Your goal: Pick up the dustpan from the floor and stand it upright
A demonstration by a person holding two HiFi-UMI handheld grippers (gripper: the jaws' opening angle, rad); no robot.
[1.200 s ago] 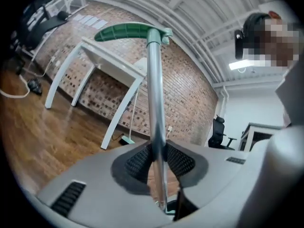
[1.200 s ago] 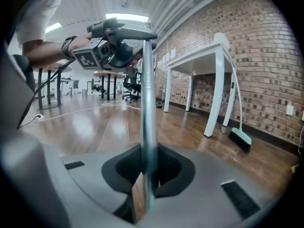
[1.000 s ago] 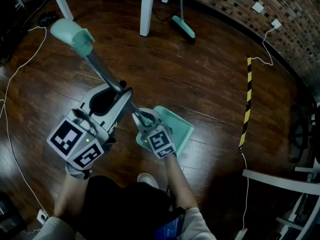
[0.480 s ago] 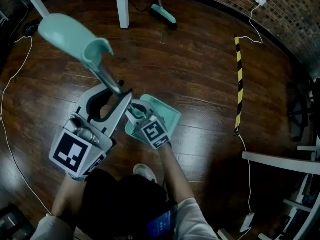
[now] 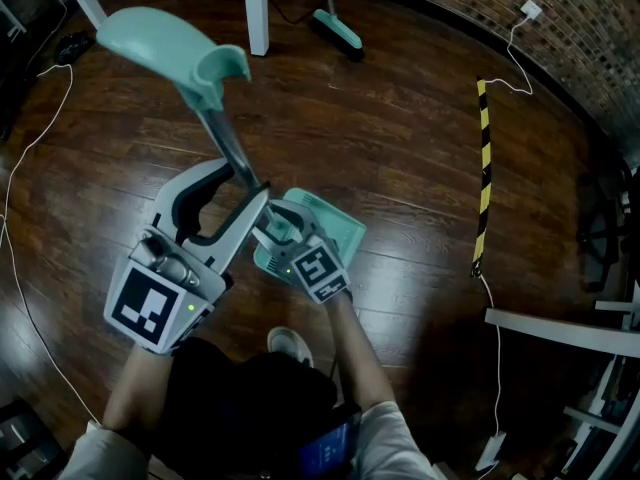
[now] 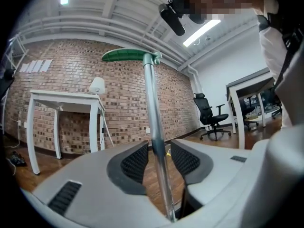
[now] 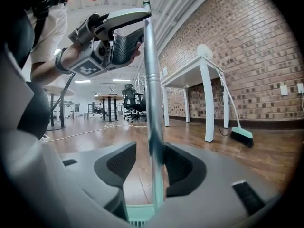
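Observation:
The dustpan stands on the wooden floor, its teal pan [image 5: 338, 230] down and its metal pole [image 5: 228, 140] rising to a teal grip [image 5: 170, 43]. My left gripper [image 5: 247, 186] surrounds the pole high up. My right gripper [image 5: 277, 220] surrounds it low, just above the pan. Both sets of jaws have just been opening. In the left gripper view the pole [image 6: 153, 113] runs between the pads of the left gripper [image 6: 159, 158] with a gap showing. In the right gripper view the pole [image 7: 152, 80] passes between the spread pads of the right gripper [image 7: 148, 163], and the pan's edge [image 7: 138, 218] shows below.
A teal broom [image 5: 340, 30] leans by the white table legs [image 5: 257, 8] at the far side. A yellow-and-black strip [image 5: 485, 168] lies on the floor to the right, cables [image 5: 18, 178] to the left. The person's shoe [image 5: 290, 346] is just behind the pan.
The teal grip has swung to the right and the pole stands steeper. Both grippers have stayed round the pole, the left one rolled slightly.

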